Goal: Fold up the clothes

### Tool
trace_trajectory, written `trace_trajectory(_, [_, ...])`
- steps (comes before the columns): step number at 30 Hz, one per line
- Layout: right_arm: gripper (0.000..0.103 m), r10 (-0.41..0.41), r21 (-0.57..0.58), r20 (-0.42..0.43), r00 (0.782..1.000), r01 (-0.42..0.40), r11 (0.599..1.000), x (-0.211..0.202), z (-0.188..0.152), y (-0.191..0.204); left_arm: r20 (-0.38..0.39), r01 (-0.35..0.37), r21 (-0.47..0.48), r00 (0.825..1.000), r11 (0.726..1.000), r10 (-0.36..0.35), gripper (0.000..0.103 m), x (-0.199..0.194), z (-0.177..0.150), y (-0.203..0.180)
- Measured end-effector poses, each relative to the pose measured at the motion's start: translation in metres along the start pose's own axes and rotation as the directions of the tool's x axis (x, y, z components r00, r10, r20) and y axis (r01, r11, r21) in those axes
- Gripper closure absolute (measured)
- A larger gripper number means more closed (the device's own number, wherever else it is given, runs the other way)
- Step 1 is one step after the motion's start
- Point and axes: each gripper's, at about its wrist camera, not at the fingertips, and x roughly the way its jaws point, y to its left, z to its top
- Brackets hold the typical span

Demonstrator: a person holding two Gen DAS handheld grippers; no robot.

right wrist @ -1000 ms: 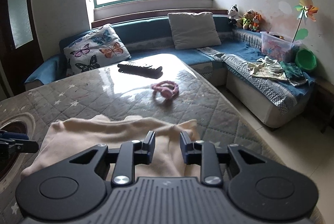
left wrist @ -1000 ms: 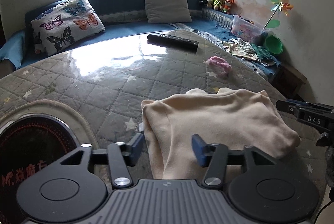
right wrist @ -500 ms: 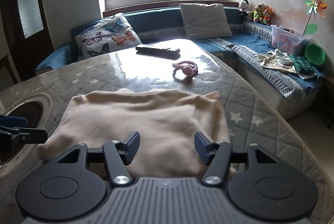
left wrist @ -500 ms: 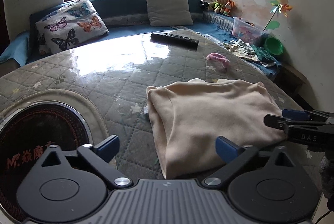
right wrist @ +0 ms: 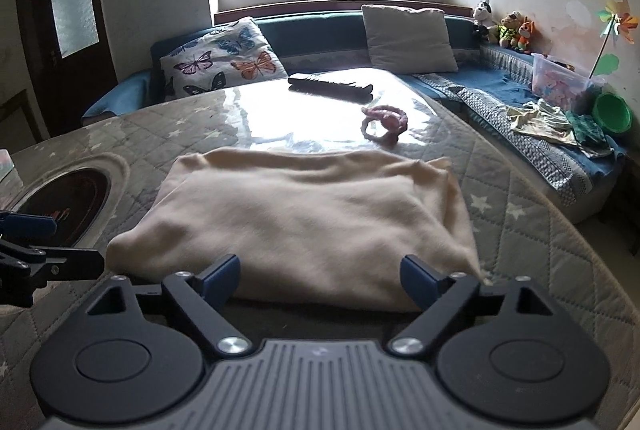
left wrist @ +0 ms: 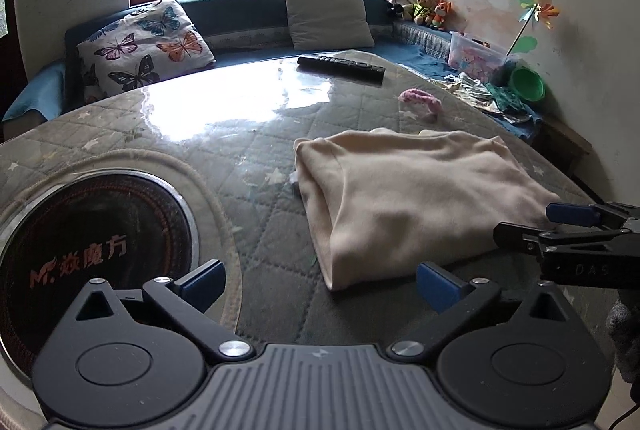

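A cream garment (left wrist: 412, 197) lies folded flat on the quilted table (left wrist: 256, 157); it also shows in the right wrist view (right wrist: 312, 218). My left gripper (left wrist: 320, 286) is open and empty, just short of the garment's near left corner. My right gripper (right wrist: 320, 276) is open and empty at the garment's near edge, and it shows at the right of the left wrist view (left wrist: 560, 226). The left gripper's fingers (right wrist: 24, 226) show at the left edge of the right wrist view.
A round black cooktop (left wrist: 92, 250) is set into the table at the left. A black remote (left wrist: 340, 67) and a pink knitted item (left wrist: 422, 99) lie at the far side. A sofa with cushions (right wrist: 224, 63) runs behind, with loose clothes (right wrist: 556, 123) at the right.
Both grippers have opened wide, let go of the garment and drawn back toward me. The garment now lies flat on the table.
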Motion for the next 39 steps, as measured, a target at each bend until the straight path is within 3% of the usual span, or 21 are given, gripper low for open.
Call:
trace_trajectory(3, [0.004, 0.0, -0.002, -0.008, 1.0, 0.0, 1.0, 0.0, -0.005, 0.005, -0.012, 0.003, 0.005, 1.0, 1.0, -0.003, 0.0, 0.0, -0.005, -0.001])
trace_trajectory(9, [0.0, -0.004, -0.006, -0.019, 1.0, 0.003, 1.0, 0.0, -0.013, 0.011, -0.036, -0.001, 0.011, 0.999, 1.0, 0.002, 0.0, 0.003, -0.011, -0.004])
trace_trajectory(19, [0.0, -0.04, 0.009, -0.038, 0.999, 0.04, 0.999, 0.0, -0.023, 0.013, -0.079, -0.022, 0.01, 0.997, 1.0, 0.023, 0.0, 0.011, -0.023, -0.007])
trace_trajectory(39, [0.0, -0.121, 0.068, -0.037, 0.992, 0.123, 0.99, -0.004, -0.043, 0.01, -0.092, -0.043, 0.06, 0.995, 0.997, 0.048, 0.0, 0.014, -0.035, -0.026])
